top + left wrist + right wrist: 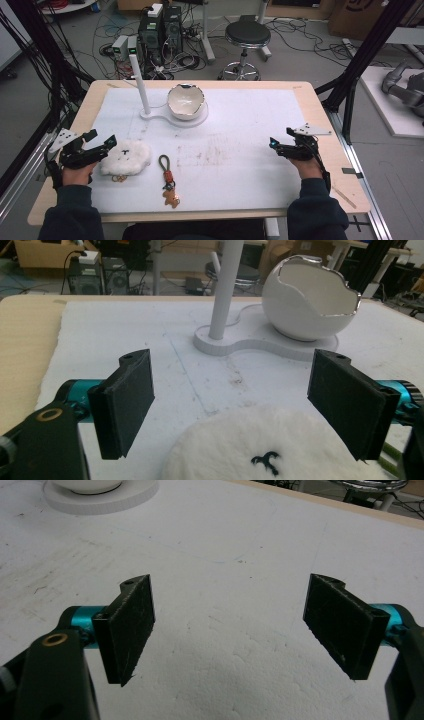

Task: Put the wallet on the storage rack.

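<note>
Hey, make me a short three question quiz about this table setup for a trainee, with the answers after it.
1. True or false: the left gripper has its jaws closed on the fluffy white plush.
2. Which thing lies nearest the left gripper: A the keychain, B the fluffy white plush, C the eggshell-shaped bowl?
3. What lies between the jaws of the right gripper?

Key
1. False: the jaws stand wide apart, with the plush just ahead of them.
2. B.
3. Nothing but bare white mat.

Even, soft overhead light, faint shadows, slightly grainy, mildly blurred edges.
</note>
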### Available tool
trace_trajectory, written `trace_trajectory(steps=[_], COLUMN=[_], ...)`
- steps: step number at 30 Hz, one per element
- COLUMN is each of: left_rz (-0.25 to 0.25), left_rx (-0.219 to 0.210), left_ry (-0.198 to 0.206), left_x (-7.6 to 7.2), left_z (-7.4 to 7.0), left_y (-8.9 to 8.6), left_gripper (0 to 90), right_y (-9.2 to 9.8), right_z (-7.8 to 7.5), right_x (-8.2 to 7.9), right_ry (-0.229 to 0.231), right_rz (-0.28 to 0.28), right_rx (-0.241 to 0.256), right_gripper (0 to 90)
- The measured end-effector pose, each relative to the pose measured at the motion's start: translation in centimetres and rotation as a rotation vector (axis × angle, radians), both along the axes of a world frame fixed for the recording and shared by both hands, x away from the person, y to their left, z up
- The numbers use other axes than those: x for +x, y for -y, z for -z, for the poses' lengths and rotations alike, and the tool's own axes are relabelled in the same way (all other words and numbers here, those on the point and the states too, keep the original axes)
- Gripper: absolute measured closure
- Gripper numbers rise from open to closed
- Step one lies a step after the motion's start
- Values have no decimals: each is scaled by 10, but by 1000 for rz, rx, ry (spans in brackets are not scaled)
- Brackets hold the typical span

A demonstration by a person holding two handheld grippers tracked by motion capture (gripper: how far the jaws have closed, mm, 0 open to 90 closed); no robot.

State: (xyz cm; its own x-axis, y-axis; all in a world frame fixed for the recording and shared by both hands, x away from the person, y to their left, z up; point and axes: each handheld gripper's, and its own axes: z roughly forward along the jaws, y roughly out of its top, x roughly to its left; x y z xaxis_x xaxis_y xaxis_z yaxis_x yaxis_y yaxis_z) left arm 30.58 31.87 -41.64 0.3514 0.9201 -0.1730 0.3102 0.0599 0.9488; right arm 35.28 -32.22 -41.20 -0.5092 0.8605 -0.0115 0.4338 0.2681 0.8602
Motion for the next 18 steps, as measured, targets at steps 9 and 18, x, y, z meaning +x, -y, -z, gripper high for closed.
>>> trace_trajectory(steps=[9,18], left_rz=[-11,-4], left_rx=[12,85], left_ry=[-95,-297], left_x=[7,19], left_z=[11,29], left_y=[-1,1], left_gripper=[185,185], right_y=[1,-2], right_z=[3,4], right_x=[1,0], right_ry=[-11,-15], right_rz=[-3,-20], right_rx=[17,1], right_gripper=[209,210])
